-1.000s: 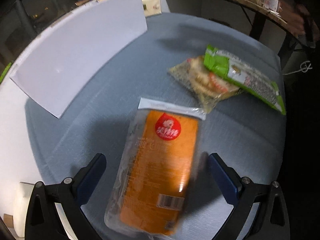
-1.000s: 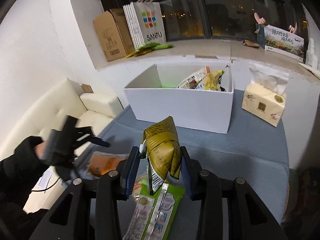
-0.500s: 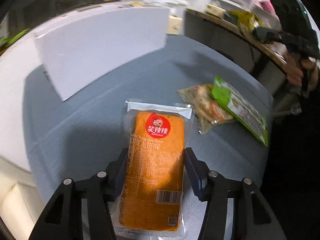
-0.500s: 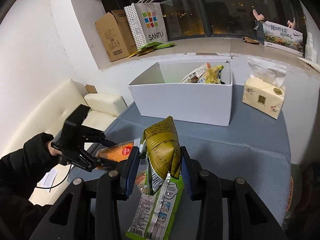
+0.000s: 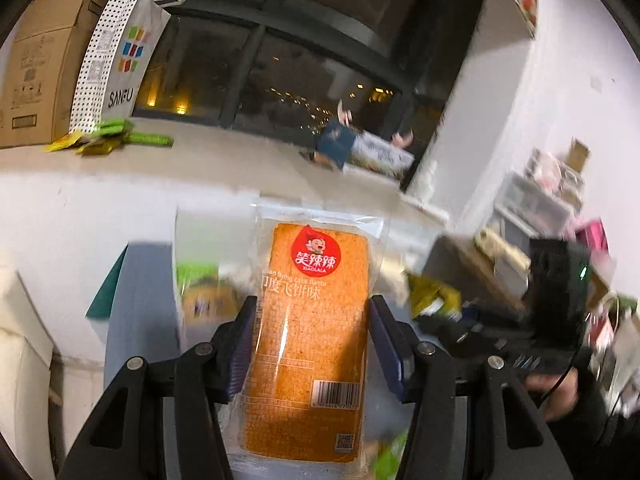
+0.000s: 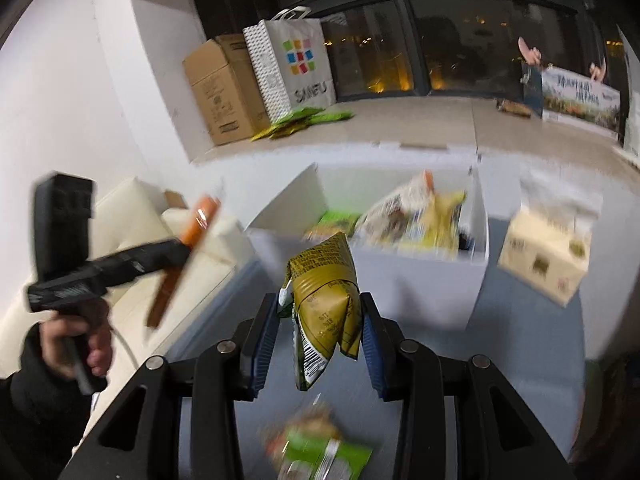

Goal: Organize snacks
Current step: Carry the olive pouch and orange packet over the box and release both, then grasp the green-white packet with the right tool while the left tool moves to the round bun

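Observation:
My left gripper [image 5: 312, 320] is shut on an orange snack packet [image 5: 310, 332] with a red logo and holds it up in the air; it also shows edge-on at the left of the right wrist view [image 6: 184, 256]. My right gripper [image 6: 318, 324] is shut on an olive-yellow snack bag [image 6: 324, 304] and holds it above the blue-grey table [image 6: 520, 380], short of the white box [image 6: 400, 280]. The box holds several snack bags [image 6: 412, 216]. A green packet and a clear one [image 6: 320, 452] lie on the table below my right gripper.
A tissue box [image 6: 544, 252] stands to the right of the white box. A cardboard box [image 6: 224, 88] and a SANFU paper bag [image 6: 296, 64] stand on the window ledge. A cream sofa [image 6: 132, 220] is to the left. Shelves with clutter [image 5: 540, 204] are at the right.
My left gripper closed on the orange packet and lifted it off the table, tilting upward. My right gripper carried the olive-yellow bag closer to the white box.

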{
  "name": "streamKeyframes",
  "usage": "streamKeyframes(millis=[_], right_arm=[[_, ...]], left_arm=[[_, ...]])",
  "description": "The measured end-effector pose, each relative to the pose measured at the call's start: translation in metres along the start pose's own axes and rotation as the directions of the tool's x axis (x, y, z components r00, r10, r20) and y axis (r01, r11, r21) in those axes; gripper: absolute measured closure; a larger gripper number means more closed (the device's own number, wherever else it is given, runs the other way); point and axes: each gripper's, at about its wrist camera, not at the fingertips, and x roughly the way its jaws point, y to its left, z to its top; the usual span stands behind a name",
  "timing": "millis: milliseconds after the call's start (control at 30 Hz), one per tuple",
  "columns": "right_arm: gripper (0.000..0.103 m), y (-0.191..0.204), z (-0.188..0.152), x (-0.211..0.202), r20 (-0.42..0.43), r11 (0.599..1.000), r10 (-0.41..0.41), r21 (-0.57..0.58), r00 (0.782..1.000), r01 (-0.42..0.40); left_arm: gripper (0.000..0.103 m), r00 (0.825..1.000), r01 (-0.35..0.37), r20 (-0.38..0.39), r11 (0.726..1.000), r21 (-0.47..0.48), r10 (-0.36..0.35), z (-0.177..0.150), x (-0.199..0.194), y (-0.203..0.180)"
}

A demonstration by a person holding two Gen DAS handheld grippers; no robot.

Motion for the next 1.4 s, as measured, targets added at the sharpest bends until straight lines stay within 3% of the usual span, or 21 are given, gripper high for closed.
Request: streamKeyframes(millis=[100, 200, 333, 367, 433, 467, 567, 633, 700, 1067, 1200, 1400], right_arm=[[0.060, -0.016, 0.033, 0.026, -0.006, 0.999, -0.024, 0.031, 1.000, 0.024], [0.060, -0.037, 0.059, 0.052, -0.020, 0.997, -0.038, 0.072, 0.999, 0.039], [0.060, -0.058, 0.081, 0.074, -0.033, 0.992, -0.025, 0.123, 0.999, 0.028], [0.060, -0.060, 0.084, 0.077, -0.033, 0.992, -0.023, 0.126, 0.999, 0.027], [0.058, -0.064, 0.091, 0.084, -0.038, 0.990, -0.031, 0.135, 0.999, 0.036], [0.053, -0.067, 0.094, 0.087, -0.036, 0.987, -0.033, 0.155, 0.999, 0.038], [0.000, -0.079, 0.099, 0.091, -0.018, 0.975, -0.027, 0.220, 0.999, 0.031], [0.000, -0.085, 0.099, 0.086, 0.011, 0.967, -0.059, 0.247, 0.998, 0.055], [0.000, -0.087, 0.097, 0.084, 0.009, 0.968, -0.034, 0.248, 0.999, 0.031], [0.000, -0.061, 0.082, 0.050, 0.032, 0.989, -0.019, 0.149, 0.999, 0.014], [0.000, -0.043, 0.062, 0.025, 0.040, 0.996, -0.011, 0.094, 0.999, 0.007], [0.000, -0.024, 0.002, -0.019, 0.017, 0.997, 0.005, 0.076, 1.000, -0.006]], left_arm=[[0.044, 1.000, -0.005, 0.003, 0.999, -0.049, 0.005, 0.028, 0.033, 0.006], [0.044, 0.998, -0.056, -0.036, 0.996, -0.070, 0.053, 0.054, 0.072, 0.017], [0.042, 0.993, -0.092, -0.076, 0.993, -0.079, 0.086, 0.060, 0.106, 0.027], [0.038, 0.993, -0.099, -0.079, 0.992, -0.084, 0.092, 0.059, 0.112, 0.030], [0.008, 0.990, -0.116, -0.095, 0.987, -0.112, 0.106, 0.057, 0.120, 0.039], [0.001, 0.989, -0.123, -0.095, 0.984, -0.132, 0.111, 0.056, 0.123, 0.043], [0.000, 0.988, -0.105, -0.132, 0.974, -0.201, 0.079, 0.052, 0.127, 0.058], [0.000, 0.986, -0.133, -0.124, 0.974, -0.182, 0.111, 0.049, 0.122, 0.059], [0.000, 0.987, -0.138, -0.107, 0.979, -0.153, 0.123, 0.048, 0.116, 0.057], [0.000, 0.987, -0.151, -0.052, 0.989, -0.005, 0.150, 0.038, 0.065, 0.019], [0.000, 0.989, -0.144, -0.024, 0.986, 0.087, 0.146, 0.017, 0.035, -0.008], [0.000, 0.995, -0.091, -0.012, 0.984, 0.154, 0.094, -0.039, -0.009, -0.040]])
